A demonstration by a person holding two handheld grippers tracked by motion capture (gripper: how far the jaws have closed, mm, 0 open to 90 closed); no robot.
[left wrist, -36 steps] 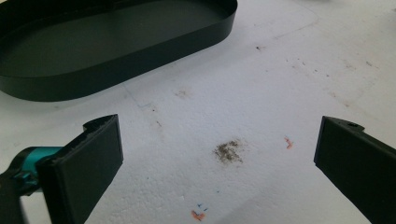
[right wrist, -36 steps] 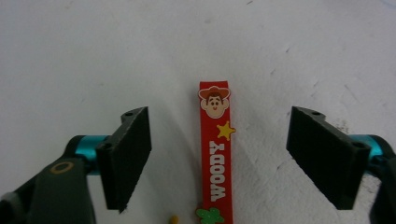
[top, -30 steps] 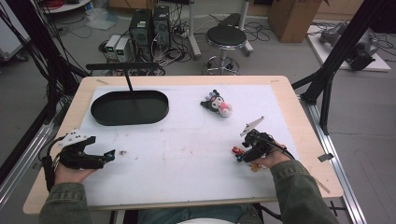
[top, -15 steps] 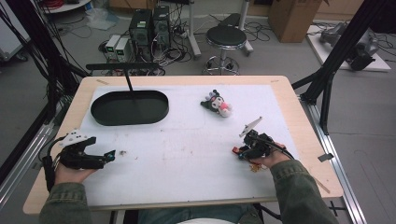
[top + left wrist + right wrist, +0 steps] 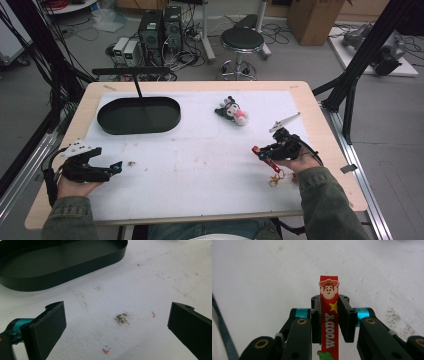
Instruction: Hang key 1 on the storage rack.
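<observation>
Red strap [image 5: 329, 322]: flat band printed "WOODY", with a cowboy face at its tip, a yellow star and a green patch lower down. It is sitting upright between the jaws of the right gripper [image 5: 329, 315], which are pressing on it from both sides after just closing; the tip is sticking out past the jaw ends. In the high view the strap [image 5: 265, 156] is showing as a red strip at the front of the right gripper [image 5: 272, 152], at the right of the table [image 5: 320, 125], with a small yellowish tangle [image 5: 274, 179] lying just under the hand.

Left gripper [image 5: 107, 170]: resting at the table's left near edge, jaws standing wide apart and holding nothing. Its own view is showing the white mat [image 5: 130, 285] with a grey smudge [image 5: 121, 318] between the jaws.

Black tray [image 5: 139, 115]: oval, lying at the far left of the mat, well apart from both grippers.

Plush toy [image 5: 231, 110]: black, white and pink, lying at the far middle-right of the mat, apart from the right gripper.
</observation>
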